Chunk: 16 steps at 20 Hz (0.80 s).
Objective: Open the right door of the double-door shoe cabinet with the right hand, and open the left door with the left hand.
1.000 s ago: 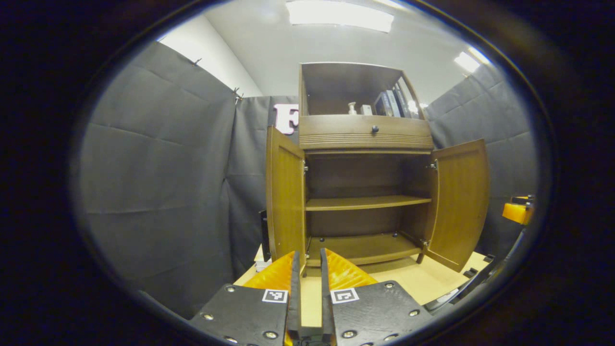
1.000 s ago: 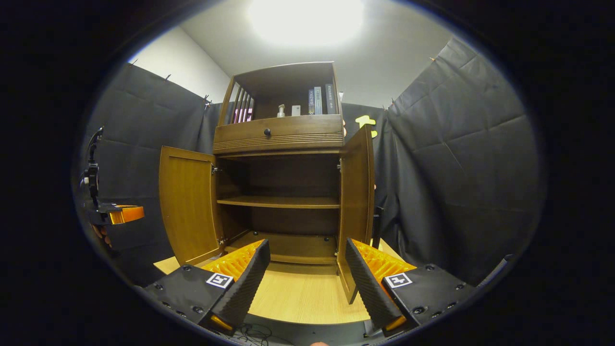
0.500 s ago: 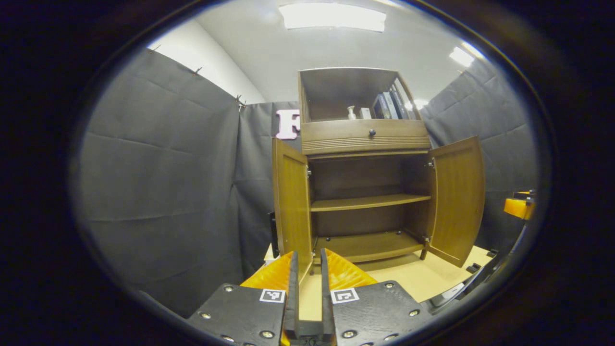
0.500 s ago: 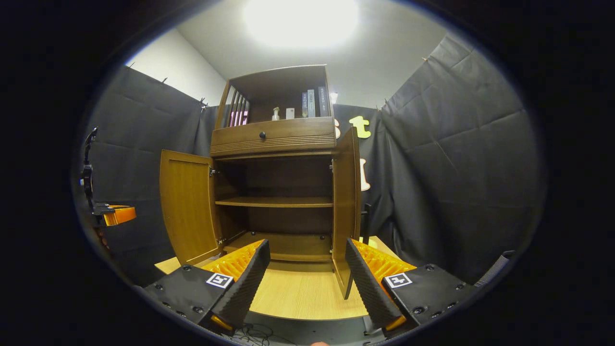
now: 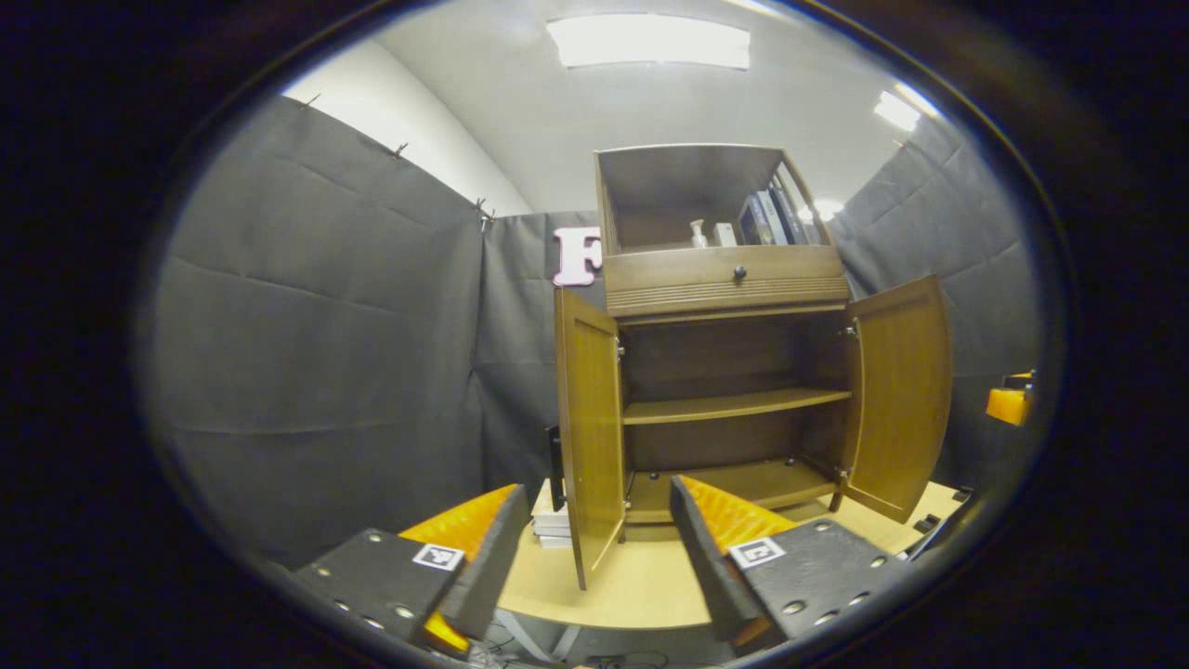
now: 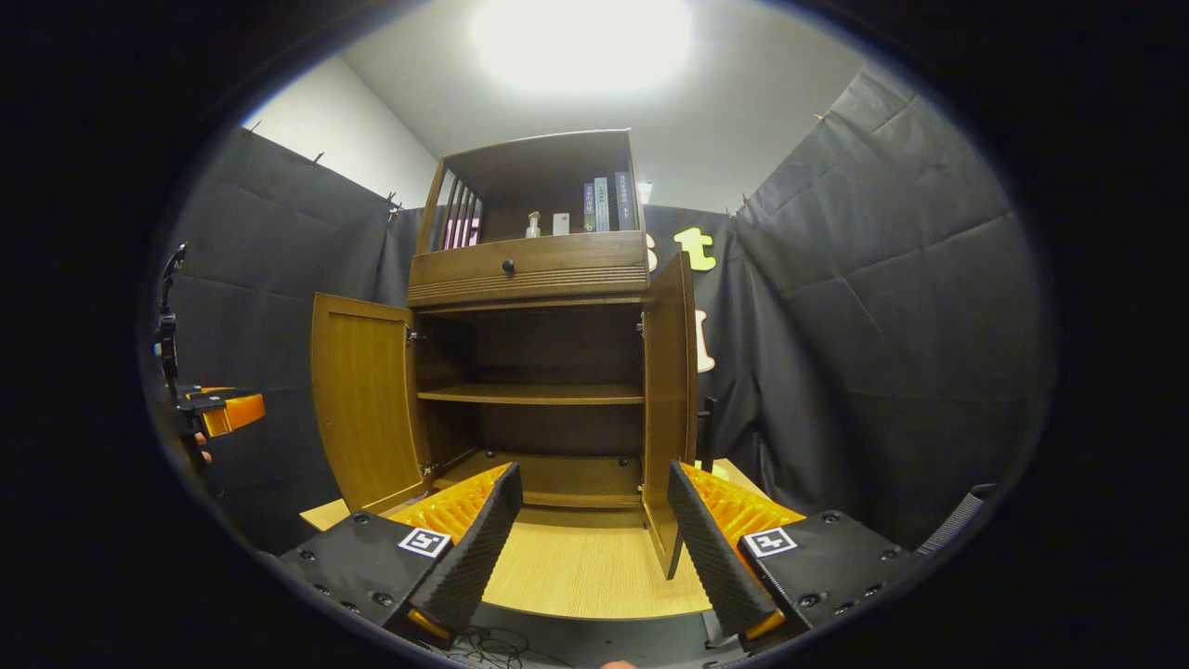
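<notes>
Left gripper view: looks up at shoe cabinet [image 5: 725, 372] standing on pale wooden table [image 5: 613, 595], both doors swung out. Left door [image 5: 591, 432] edge-on just beyond the left claw [image 5: 594, 548], near it but not touching; right door [image 5: 901, 395] angled outward at far right of cabinet. Left claw spread wide, fingers [image 5: 488, 557] well apart, gripping nothing. Two bare inner shelves between the doors, drawer with dark knob [image 5: 739, 273] above them, open top compartment holding books [image 5: 769, 216] and small bottle [image 5: 697, 232]. Other gripper glimpsed at far right edge.

Right gripper view: faces same shoe cabinet [image 6: 539, 372] from the other side. Right door [image 6: 671, 409] edge-on, standing just beyond the right claw [image 6: 594, 539], apart from it; left door [image 6: 362, 400] opened wide toward the left. Right claw spread open, fingers [image 6: 478, 548] far apart, empty, hovering over table [image 6: 576, 576] edge. Lower shelves bare; knob [image 6: 507, 267] on drawer front; books [image 6: 604, 204] and bottle [image 6: 533, 224] up in top compartment. Left claw [image 6: 223, 409] seen far off at left edge, held by hand [image 6: 200, 451] mostly hidden. Black cloth walls all round, bright ceiling light overhead.
</notes>
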### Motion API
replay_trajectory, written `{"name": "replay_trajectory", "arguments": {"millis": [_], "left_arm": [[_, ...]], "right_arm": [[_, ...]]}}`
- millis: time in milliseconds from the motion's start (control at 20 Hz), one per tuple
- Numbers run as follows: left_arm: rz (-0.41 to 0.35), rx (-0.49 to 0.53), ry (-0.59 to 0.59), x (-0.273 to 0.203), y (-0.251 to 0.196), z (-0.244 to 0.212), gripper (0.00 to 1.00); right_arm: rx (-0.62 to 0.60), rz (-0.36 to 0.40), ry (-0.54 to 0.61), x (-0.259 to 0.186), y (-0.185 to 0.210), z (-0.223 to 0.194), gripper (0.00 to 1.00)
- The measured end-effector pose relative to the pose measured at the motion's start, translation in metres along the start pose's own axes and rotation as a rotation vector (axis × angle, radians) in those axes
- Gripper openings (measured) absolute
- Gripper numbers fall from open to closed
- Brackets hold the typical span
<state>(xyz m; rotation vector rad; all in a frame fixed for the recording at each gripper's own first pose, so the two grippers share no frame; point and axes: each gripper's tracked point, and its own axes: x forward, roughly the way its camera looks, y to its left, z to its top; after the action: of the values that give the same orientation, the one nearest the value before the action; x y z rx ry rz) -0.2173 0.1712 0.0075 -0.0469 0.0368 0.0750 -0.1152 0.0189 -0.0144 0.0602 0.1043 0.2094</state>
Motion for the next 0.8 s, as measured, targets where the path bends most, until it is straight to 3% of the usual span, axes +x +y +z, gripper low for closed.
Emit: {"name": "replay_trajectory", "arguments": {"millis": [50,800], "left_arm": [[0.001,-0.001,-0.004,0.002,0.001,0.002,0.96],[-0.020,0.021,-0.026,0.008,-0.015,0.010,0.96]], "right_arm": [[0.000,-0.001,-0.001,-0.001,0.000,0.000,0.99],[0.012,-0.012,-0.007,0.006,-0.008,0.001,0.99]]}}
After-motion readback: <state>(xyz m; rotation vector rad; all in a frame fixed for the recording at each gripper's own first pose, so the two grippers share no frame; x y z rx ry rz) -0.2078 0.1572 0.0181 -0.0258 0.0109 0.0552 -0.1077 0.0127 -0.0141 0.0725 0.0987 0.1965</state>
